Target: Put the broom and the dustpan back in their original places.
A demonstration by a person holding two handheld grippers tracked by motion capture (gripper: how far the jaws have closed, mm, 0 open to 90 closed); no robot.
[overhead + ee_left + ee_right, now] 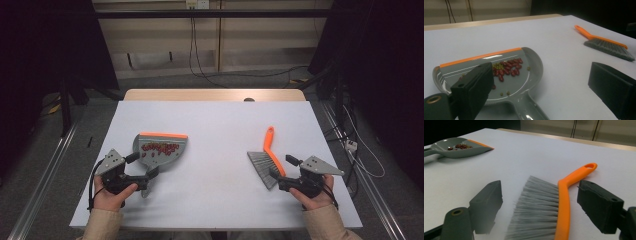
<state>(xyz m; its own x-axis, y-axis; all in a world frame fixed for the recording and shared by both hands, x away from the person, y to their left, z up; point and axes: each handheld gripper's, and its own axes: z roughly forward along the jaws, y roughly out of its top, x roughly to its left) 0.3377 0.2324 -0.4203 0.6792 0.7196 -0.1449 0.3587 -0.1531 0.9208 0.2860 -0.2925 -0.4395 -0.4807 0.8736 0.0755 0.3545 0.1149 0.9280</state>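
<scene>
From above, I see my left gripper point(145, 176) at the dustpan point(159, 150) handle and my right gripper point(278, 170) by the brush point(266, 162), both things lying on the bench point(215, 130). In the left gripper view, my jaws stand released either side of the handle, beans point(507, 68) in the pan. In the right gripper view, my jaws are released, astride the brush without touching it.

I see a glossy grey plastic dustpan point(529, 65), a smooth orange plastic brush point(563, 202) with grey bristles, on a matt white table point(220, 125).
</scene>
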